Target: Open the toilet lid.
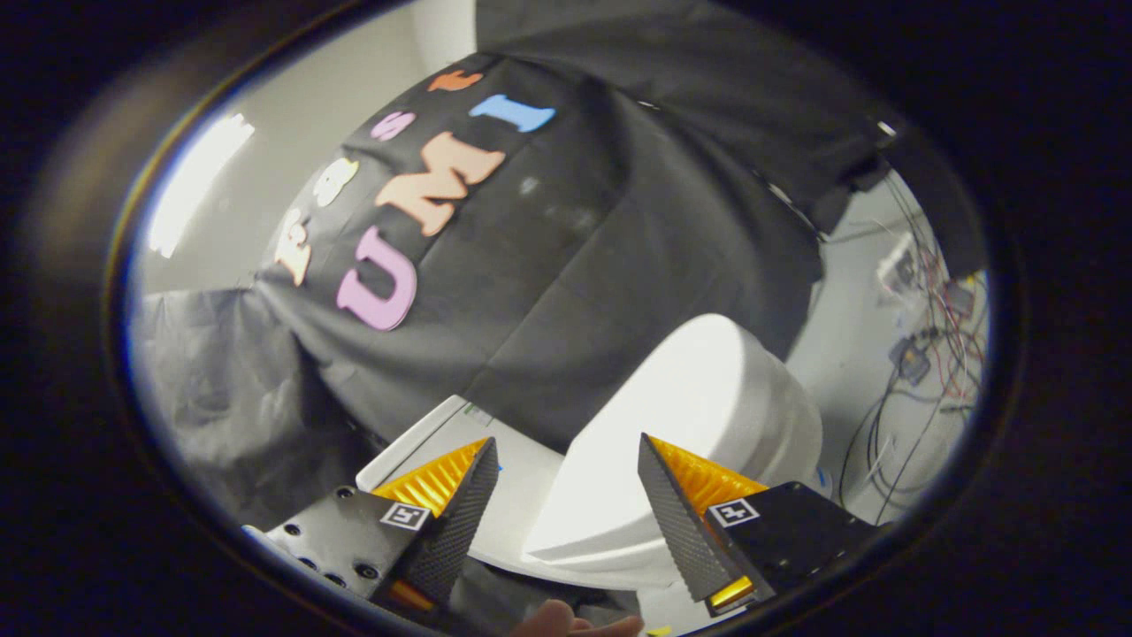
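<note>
Dim overall, with dark cloth soaking up most light. A bright ceiling light strip [199, 181] is blown out and slightly smeared. The white toilet lid [699, 416] catches strong glare and loses surface detail. Heavy fisheye bending; the whole scene is tilted. Edges are soft and hazy. The fingers [460, 509] are reasonably sharp, and the cables [920, 372] are fine but readable.
</note>
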Demonstrator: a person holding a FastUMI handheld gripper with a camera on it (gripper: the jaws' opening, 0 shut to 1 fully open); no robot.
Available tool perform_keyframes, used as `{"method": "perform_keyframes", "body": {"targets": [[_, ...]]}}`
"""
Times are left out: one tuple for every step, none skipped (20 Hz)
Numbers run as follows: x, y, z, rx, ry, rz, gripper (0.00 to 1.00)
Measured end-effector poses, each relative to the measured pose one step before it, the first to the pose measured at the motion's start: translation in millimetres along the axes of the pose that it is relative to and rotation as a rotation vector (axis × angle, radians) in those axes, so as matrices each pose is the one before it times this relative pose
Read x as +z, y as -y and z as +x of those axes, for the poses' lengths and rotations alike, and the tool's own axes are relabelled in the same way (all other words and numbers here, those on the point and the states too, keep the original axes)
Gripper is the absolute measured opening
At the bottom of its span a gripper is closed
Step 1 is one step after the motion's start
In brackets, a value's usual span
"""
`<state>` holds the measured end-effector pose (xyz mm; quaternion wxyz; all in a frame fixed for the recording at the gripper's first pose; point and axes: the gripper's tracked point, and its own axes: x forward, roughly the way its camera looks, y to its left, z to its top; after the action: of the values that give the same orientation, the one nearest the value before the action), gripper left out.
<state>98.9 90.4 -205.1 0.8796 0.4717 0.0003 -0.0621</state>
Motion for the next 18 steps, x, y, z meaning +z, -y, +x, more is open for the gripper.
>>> {"method": "perform_keyframes", "body": {"targets": [[-7.17,15.04,-1.55,-0.03592,-0.00942,0.03590,0.98],[-2.54,11.94,-0.11,-0.03162,-0.00547,0.04306,0.98],[1.42,10.46,-3.56,-0.02688,0.00823,0.04799,0.98],[2.70,8.14,-2.23,-0.01334,0.00916,0.03942,0.98],[-1.15,12.21,-3.44,-0.02580,-0.00034,0.01919,0.97],[-0.15,6.87,-0.34,-0.01521,-0.00110,0.01230,0.97],[-3.57,4.82,0.46,-0.01994,-0.01195,0.01774,0.97],[-3.70,4.24,1.72,-0.01319,-0.01710,0.02114,0.97],[-8.49,5.75,1.15,-0.01241,-0.01524,0.02075,0.97],[-0.92,2.31,-0.88,0.00217,-0.01556,0.02646,0.94],[-5.52,1.56,3.71,0.01074,-0.00904,0.04403,0.93],[-6.25,4.24,6.27,-0.00537,-0.01258,0.04698,0.93],[-6.78,4.37,2.26,0.00145,-0.02886,0.03078,0.80],[-11.60,6.90,6.17,-0.00908,-0.02250,0.00673,0.68],[-6.66,3.35,1.39,-0.00517,-0.01727,0.01618,0.56],[-3.34,1.13,1.97,0.00656,-0.00535,0.01741,0.43],[-0.36,1.72,3.08,0.00313,0.01228,0.01847,0.31],[3.62,-2.63,0.21,0.01935,0.02373,0.01734,0.18]]}}
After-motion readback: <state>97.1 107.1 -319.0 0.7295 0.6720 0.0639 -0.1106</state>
